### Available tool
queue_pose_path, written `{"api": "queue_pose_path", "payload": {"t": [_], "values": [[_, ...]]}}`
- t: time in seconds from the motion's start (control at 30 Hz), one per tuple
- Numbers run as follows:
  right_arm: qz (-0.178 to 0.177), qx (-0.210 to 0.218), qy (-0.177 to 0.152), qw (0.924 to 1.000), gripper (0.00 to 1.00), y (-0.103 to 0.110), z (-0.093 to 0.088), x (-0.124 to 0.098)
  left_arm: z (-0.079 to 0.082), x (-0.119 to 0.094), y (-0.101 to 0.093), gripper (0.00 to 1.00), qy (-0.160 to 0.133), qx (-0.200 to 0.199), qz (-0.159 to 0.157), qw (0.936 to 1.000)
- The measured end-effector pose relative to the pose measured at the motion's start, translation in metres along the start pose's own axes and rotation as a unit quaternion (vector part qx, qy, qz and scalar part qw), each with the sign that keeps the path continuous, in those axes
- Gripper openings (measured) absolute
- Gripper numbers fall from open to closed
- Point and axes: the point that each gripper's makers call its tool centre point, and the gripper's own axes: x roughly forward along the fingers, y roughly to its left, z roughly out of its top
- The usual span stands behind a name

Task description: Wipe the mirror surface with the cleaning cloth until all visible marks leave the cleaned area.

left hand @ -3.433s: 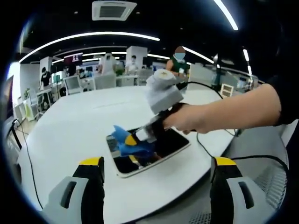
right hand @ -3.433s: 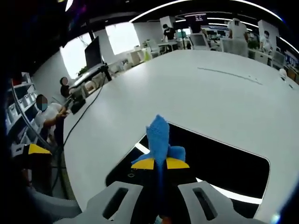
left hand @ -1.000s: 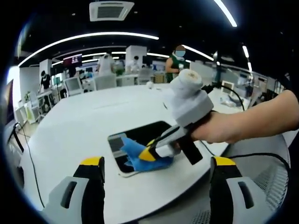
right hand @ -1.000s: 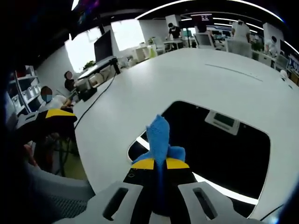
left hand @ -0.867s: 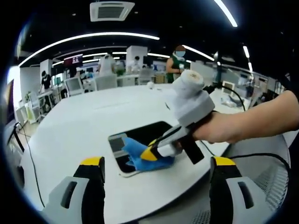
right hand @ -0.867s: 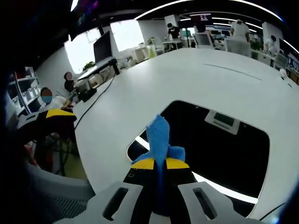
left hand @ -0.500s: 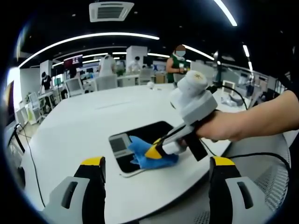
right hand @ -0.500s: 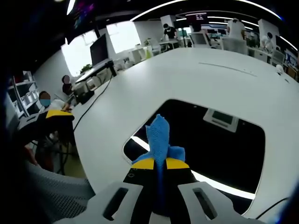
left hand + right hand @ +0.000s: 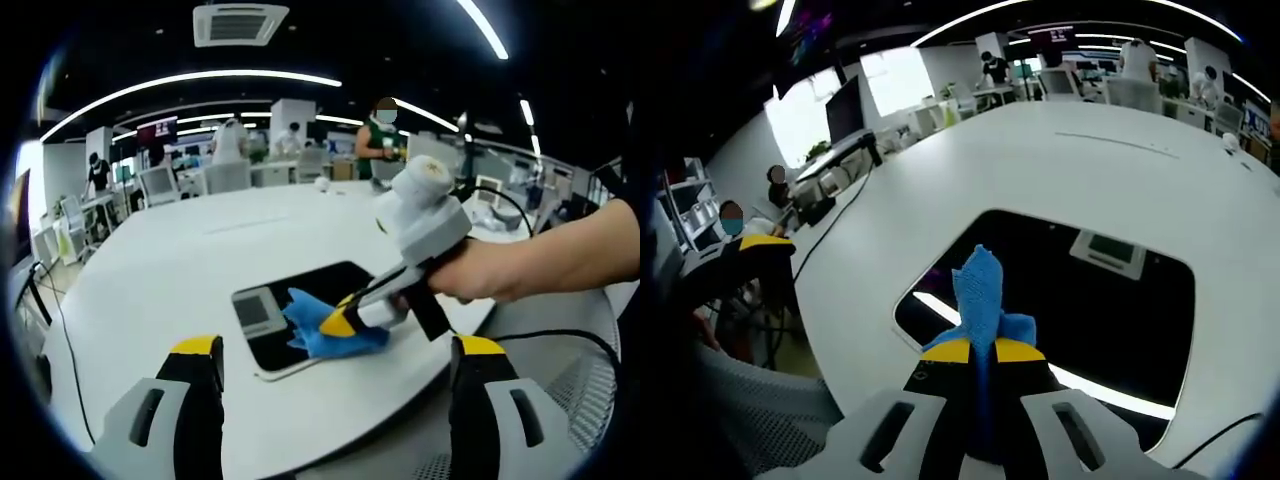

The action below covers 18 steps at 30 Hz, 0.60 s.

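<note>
Wiping looks underway: right tongs clamp the blue cloth against the mirror lying flat on the white bench; left tongs gape empty. Marks are too small to judge.

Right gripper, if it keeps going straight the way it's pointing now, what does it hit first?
Most likely the mirror. The right gripper, shut on the blue cloth, points down toward the dark glass on the white table. Depth is unclear.

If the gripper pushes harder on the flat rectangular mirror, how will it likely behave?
The flat rectangular mirror lies flush on the smooth white table, so it probably slides, not tips. Thin and glassy, likely fragile. The blue cloth looks floppy, cushioning the contact.
</note>
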Motion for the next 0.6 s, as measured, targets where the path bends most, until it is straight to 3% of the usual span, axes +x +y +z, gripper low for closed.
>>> {"api": "queue_pose_path", "payload": {"t": [0.6], "values": [[-0.006, 0.009, 0.001, 0.9999, 0.01, -0.0038, -0.0011, -0.0021, -0.0001, -0.0002, -0.0005, 0.94, -0.002, -0.003, -0.003, 1.0]]}}
